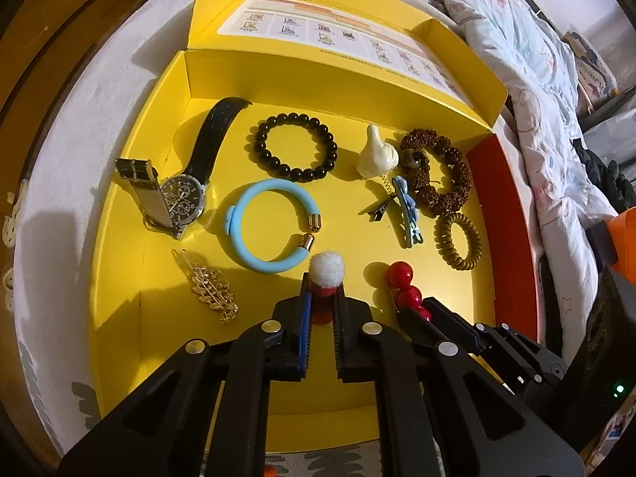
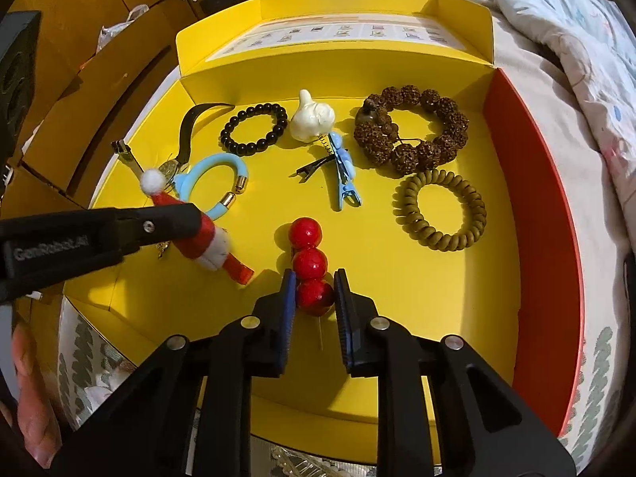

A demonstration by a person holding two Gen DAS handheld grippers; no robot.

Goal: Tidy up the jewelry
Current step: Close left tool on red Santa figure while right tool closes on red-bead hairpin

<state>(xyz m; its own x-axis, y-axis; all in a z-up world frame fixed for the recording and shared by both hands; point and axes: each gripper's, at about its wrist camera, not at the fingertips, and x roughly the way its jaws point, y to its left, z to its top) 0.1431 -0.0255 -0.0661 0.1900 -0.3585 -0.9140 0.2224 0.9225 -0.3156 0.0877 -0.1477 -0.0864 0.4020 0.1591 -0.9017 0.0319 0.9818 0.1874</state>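
A yellow box [image 1: 131, 238] lies open on a bed and holds jewelry. My left gripper [image 1: 322, 290] is shut on a Santa-hat hair clip [image 1: 326, 272] with a white pompom; the clip also shows in the right wrist view [image 2: 198, 234], held above the box floor. My right gripper [image 2: 315, 284] is shut on a red-bead hair clip [image 2: 305, 232], gripping its nearest bead; those beads show in the left wrist view [image 1: 401, 278]. In the box lie a watch [image 1: 181, 194], a black bead bracelet [image 1: 296, 147], a blue bangle [image 1: 270, 224] and a gold leaf clip [image 1: 212, 290].
Also in the box: a white gourd-shaped piece [image 2: 312, 119], a blue clip [image 2: 344, 175], a brown seed bracelet [image 2: 413, 129] and an olive coil hair tie [image 2: 439, 208]. The box's right wall [image 2: 532, 214] is red. A quilt [image 1: 528, 79] lies to the right.
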